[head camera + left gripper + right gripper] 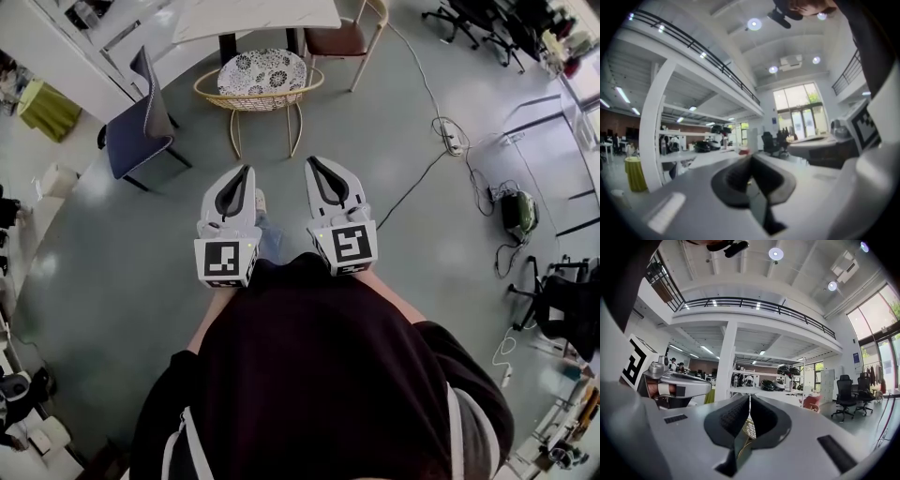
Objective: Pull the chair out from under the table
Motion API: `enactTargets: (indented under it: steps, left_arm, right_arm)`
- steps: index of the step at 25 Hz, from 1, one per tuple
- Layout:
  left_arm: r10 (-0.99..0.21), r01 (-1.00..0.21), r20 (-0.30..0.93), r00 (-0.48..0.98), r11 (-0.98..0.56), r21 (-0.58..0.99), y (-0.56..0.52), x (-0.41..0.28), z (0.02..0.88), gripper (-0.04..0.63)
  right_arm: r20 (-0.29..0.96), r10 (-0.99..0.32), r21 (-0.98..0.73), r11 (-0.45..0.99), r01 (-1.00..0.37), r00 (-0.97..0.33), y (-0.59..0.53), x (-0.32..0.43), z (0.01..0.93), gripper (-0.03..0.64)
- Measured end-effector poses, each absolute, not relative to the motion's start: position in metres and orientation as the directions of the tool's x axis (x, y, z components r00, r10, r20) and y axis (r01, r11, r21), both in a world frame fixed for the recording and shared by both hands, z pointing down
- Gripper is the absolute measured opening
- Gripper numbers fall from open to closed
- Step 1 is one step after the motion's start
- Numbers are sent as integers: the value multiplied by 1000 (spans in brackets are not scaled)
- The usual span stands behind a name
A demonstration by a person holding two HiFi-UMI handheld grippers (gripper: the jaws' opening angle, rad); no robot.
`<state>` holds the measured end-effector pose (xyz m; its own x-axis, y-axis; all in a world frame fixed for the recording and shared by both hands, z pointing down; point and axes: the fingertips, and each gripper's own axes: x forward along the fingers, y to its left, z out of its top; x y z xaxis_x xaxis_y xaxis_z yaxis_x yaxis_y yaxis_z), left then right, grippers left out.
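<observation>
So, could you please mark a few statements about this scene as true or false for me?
1. The left gripper and right gripper are both shut and empty. True.
2. The right gripper is clamped on the gold wire-framed chair with the patterned round cushion. False: it is held apart from the chair, touching nothing.
3. The dark blue upholstered chair stands to the right of the gold chair in the head view. False: it stands to its left.
4. The gold chair stands close against the white table. True.
5. A black cable lies on the floor at the head view's right. True.
</observation>
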<state>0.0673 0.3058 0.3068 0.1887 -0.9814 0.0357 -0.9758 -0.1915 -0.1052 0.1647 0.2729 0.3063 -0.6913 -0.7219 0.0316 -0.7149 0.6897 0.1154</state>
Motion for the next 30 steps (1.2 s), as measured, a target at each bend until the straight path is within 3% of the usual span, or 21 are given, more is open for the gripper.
enactTargets:
  steps: [12,30]
  left_arm:
    - [-970,-965,34,240,-242,-99,168,1,325,8]
    - [-901,-917,201,385,-398,-27,-30,-97,388,8]
  right_arm:
    - [102,-734,179,678,-713,-672,145,96,335,23]
    - [298,-729,158,674,-722,-616,-35,-4,402,23]
